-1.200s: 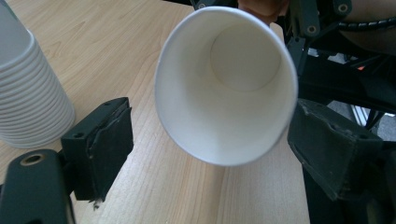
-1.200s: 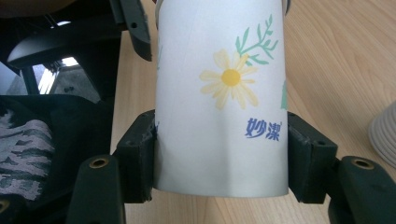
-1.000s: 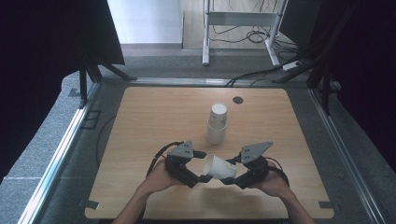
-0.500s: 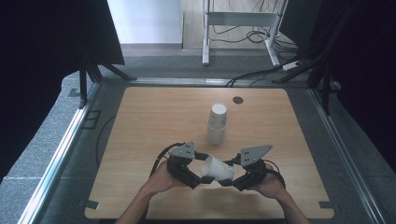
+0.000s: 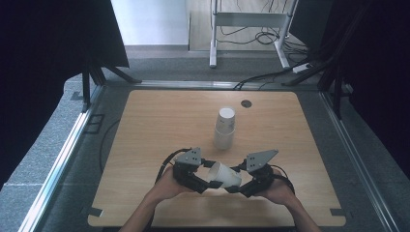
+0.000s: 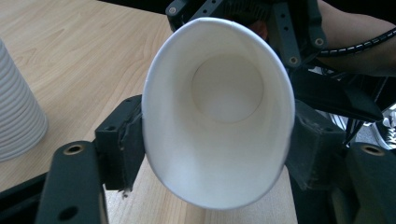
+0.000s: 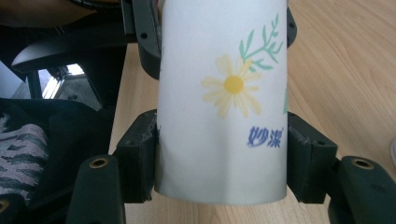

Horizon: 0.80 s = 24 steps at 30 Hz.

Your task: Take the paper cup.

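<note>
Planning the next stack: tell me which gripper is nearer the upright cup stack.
Left, narrowly. The left gripper sits below-left of the cup stack; the right gripper lies lower, below-right.

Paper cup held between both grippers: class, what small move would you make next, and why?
Probably draw the two grippers slowly apart. The left gripper, whose jaws have just been closing, squeezes the paper cup at its open rim; the right gripper clamps it near the base. A stack of cups stands behind, so the held piece may be nested cups to separate.
</note>
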Motion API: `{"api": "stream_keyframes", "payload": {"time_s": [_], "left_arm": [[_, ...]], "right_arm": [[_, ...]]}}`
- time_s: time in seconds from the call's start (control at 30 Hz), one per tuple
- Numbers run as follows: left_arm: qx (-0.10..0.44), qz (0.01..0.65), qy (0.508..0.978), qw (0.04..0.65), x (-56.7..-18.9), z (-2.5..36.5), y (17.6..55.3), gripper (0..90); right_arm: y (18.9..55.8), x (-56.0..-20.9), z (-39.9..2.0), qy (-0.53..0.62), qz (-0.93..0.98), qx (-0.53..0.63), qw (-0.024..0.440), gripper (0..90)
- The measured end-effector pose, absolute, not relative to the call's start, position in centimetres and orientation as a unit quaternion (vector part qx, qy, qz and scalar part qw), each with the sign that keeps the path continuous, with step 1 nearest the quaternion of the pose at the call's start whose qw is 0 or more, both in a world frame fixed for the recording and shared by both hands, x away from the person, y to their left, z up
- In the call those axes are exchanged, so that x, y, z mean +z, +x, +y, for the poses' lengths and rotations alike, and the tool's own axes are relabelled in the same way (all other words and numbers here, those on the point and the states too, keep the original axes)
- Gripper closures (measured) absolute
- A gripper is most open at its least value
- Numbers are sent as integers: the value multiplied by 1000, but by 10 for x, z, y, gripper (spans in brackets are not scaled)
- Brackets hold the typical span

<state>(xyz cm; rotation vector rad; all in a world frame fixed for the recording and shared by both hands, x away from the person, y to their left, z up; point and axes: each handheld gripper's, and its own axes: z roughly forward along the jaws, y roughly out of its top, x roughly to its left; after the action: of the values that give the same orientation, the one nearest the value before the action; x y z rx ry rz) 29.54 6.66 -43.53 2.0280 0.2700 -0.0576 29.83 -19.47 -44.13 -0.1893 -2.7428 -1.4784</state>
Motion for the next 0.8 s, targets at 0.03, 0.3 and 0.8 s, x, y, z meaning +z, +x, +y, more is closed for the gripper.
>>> {"api": "stream_keyframes", "payload": {"time_s": [0.03, 0.3, 0.8], "left_arm": [[-24, 113, 846, 521, -434, 67, 295, 307], [-9, 107, 854, 508, -426, 67, 295, 324], [35, 83, 914, 395, -410, 49, 293, 321]], "right_arm": [[299, -442, -194, -61, -879, -472, 10, 358], [299, -441, -192, -78, -882, -465, 2, 282], [297, -430, -179, -54, -935, -347, -38, 200]]}}
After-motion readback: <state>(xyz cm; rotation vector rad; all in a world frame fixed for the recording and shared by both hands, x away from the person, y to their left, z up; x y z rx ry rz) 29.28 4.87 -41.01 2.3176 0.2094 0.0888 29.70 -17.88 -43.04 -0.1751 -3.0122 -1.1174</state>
